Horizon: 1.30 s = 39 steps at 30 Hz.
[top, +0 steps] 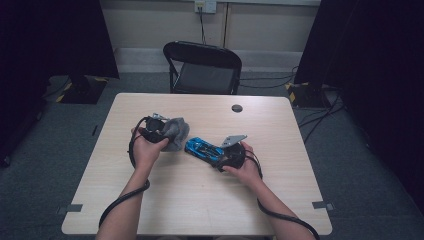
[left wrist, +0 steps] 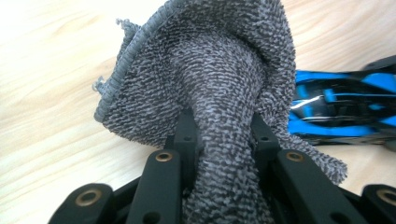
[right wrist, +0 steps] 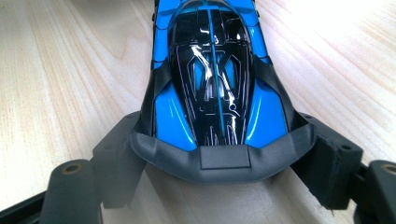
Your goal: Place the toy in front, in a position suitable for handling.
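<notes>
A blue and black toy car (top: 204, 148) rests on the pale wooden table (top: 200, 200) near its middle. My right gripper (top: 224, 156) is shut on the car's rear end; in the right gripper view the jaws press both sides of the car (right wrist: 212, 88). My left gripper (top: 161, 134) is shut on a grey terry cloth (top: 176, 131), which bunches up just left of the car. From the left gripper view, the cloth (left wrist: 210, 93) runs between the two black jaws and hangs in front of them, with the car (left wrist: 336, 105) just beyond at the right.
A black folding chair (top: 204, 67) stands behind the table's far edge. A small dark round disc (top: 237, 108) lies on the table at the back. Cables trail from both grippers along the person's forearms to the near edge.
</notes>
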Available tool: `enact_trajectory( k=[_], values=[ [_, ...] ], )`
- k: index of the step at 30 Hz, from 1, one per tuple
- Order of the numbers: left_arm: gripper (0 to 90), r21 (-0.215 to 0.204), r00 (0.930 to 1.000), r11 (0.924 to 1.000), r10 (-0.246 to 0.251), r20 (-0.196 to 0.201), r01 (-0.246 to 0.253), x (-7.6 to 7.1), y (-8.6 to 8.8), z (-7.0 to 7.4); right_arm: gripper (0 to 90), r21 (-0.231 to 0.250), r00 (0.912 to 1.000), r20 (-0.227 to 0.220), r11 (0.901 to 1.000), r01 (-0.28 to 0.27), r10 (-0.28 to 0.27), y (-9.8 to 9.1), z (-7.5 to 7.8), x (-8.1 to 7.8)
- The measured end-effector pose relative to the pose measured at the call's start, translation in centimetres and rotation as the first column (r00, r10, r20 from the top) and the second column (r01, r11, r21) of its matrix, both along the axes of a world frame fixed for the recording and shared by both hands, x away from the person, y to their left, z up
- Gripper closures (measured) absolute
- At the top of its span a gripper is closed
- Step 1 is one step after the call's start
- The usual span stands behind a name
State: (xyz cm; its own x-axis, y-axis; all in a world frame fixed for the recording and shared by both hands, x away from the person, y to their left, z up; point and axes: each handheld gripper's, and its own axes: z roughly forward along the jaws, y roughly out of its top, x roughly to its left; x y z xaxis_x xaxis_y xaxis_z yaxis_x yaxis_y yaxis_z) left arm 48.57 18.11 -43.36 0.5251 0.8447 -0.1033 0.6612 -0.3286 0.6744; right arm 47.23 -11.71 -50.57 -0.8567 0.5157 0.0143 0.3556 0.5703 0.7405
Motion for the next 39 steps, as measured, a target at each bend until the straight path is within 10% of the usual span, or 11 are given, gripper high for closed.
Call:
enact_trajectory(
  k=[20, 39],
  values=[
    [71.3, -0.047, 0.9798, 0.9808, -0.185, 0.075, 0.189, -2.4, -6.0, 2.1, 24.3, 0.0, 1.0, 0.0, 1.0, 0.0, 0.0, 0.0, 0.0, 0.0],
    [71.2, 0.013, 0.9555, 0.9557, -0.294, 0.019, 0.294, -3.2, -12.3, -1.3, 24.3, 0.0, 1.0, 0.0, 1.0, 0.002, -0.002, 0.0, 0.0, 0.0]
  ],
)
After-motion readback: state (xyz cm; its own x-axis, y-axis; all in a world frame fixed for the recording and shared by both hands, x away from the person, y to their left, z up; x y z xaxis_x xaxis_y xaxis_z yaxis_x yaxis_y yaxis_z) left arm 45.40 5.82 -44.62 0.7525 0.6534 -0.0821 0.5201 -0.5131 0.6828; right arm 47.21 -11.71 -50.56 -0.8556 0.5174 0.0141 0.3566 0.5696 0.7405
